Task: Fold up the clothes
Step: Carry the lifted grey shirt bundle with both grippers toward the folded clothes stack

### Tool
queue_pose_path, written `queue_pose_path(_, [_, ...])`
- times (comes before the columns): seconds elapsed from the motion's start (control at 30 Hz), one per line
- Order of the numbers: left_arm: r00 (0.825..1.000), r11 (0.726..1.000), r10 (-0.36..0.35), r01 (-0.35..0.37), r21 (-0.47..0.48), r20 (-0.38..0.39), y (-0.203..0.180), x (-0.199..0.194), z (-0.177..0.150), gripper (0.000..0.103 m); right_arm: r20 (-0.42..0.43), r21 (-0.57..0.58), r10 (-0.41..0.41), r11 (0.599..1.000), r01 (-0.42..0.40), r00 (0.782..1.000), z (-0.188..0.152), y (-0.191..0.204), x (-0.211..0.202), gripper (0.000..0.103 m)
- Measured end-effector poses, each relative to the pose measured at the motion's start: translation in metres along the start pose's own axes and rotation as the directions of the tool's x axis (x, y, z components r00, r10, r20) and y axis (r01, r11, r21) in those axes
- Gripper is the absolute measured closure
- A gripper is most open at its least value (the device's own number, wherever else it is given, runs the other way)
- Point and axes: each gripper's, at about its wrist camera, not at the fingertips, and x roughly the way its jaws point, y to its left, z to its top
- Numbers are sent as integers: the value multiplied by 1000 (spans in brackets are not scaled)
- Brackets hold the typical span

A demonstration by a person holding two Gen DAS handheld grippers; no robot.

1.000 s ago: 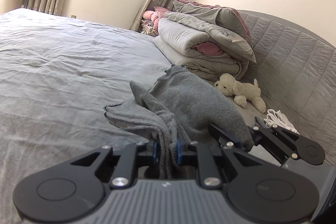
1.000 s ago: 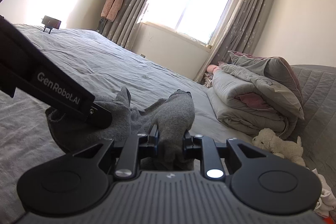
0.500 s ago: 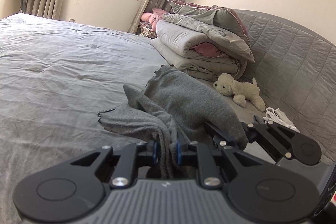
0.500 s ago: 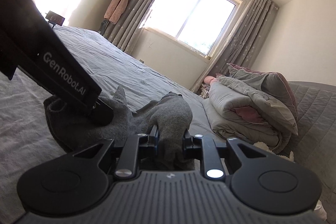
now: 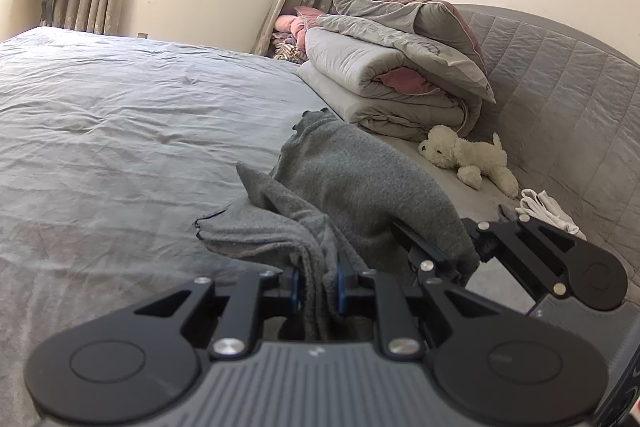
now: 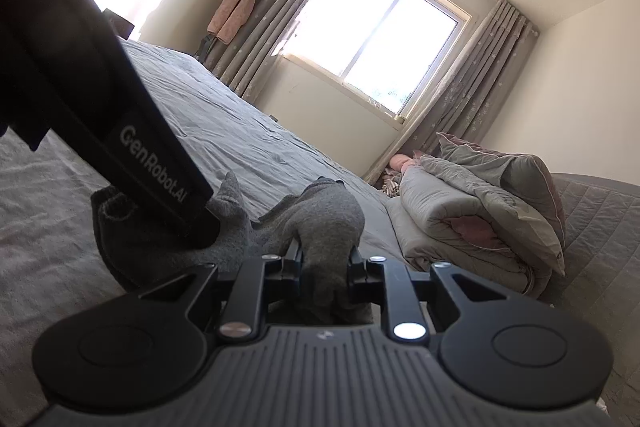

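Left wrist view: left gripper (image 5: 316,277) clamped narrow on a bunched edge of the grey garment (image 5: 360,183), lifted above the grey bedsheet (image 5: 120,131). Right gripper (image 5: 460,259) just beside, pinching the same cloth. Beyond: folded duvet (image 5: 392,75), white plush toy (image 5: 464,155).

Right wrist view: right gripper (image 6: 324,267) closed narrow on a fold of the grey garment (image 6: 328,215). Left gripper (image 6: 160,163) at left, buried in cloth. Window (image 6: 368,43) behind.
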Motion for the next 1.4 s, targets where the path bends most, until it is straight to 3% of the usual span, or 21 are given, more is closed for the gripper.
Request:
queue_pose_path(1.07, [1000,999,14,-14,29,-2,-1,1,-3,86,33,-22,-2,1000,3,999,1,1,2,82])
queue_pose_path(1.4, [1000,999,25,-24,39,-5,2,0,-2,86,19,45,20,999,-21,1000,6,-5,5,82])
